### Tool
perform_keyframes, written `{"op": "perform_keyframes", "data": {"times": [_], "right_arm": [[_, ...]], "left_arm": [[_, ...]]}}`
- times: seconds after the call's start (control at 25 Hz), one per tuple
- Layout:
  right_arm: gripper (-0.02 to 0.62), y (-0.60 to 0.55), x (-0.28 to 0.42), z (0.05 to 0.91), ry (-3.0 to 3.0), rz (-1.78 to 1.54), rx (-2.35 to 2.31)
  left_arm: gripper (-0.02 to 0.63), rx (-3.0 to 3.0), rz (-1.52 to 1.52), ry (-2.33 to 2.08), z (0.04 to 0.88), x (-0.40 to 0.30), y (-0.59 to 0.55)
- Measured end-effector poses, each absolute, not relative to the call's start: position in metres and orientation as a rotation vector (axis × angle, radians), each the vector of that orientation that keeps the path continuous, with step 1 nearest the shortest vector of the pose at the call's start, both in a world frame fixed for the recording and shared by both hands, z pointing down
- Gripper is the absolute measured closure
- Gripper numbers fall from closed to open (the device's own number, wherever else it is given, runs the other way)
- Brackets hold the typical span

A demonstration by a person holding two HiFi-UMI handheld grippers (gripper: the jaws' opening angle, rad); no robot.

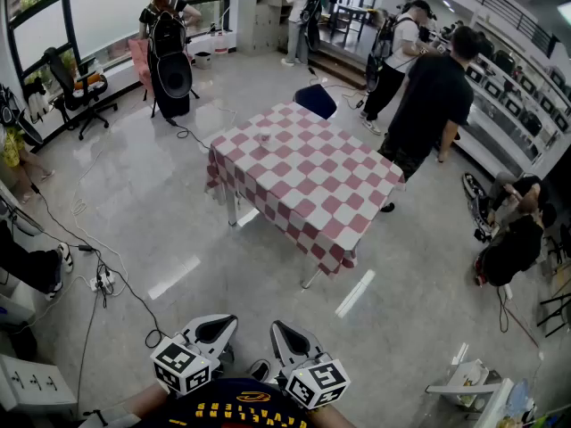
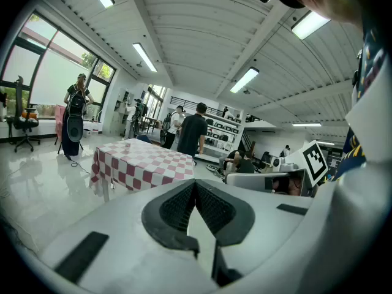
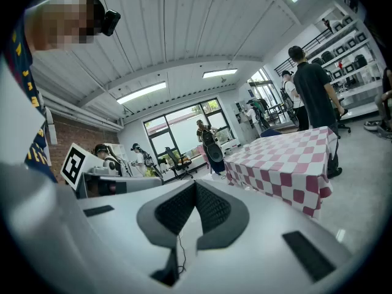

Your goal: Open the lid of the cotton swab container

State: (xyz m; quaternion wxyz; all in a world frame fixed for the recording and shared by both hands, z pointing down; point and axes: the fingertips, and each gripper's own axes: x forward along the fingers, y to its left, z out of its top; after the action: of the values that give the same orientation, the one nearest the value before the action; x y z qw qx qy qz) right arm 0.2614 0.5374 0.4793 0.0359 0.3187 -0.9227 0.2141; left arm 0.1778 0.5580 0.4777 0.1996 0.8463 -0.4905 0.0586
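The cloth (image 1: 312,185) on the table (image 1: 231,210) is red-and-white checked, the floor (image 1: 178,239) pale grey, and the left tongs (image 1: 219,326) and right tongs (image 1: 284,335) white with black pads (image 2: 211,208) and black-and-white square-marker cubes (image 1: 181,366).

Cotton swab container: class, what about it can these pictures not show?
Head view: the small item on the checked table is too small to identify; lid state unreadable.
Left gripper view: same item, too small.
Right gripper view: table top seen nearly edge-on; item not made out.
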Motion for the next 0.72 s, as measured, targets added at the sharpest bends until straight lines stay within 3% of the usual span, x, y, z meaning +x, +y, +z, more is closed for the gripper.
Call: {"op": "perform_keyframes", "data": {"times": [0.72], "right_arm": [[0.584,0.472,0.211,0.485,-2.790,0.700,1.042]], "left_arm": [[0.603,2.363,0.166,-1.318,0.481,0.126,0.491]]}}
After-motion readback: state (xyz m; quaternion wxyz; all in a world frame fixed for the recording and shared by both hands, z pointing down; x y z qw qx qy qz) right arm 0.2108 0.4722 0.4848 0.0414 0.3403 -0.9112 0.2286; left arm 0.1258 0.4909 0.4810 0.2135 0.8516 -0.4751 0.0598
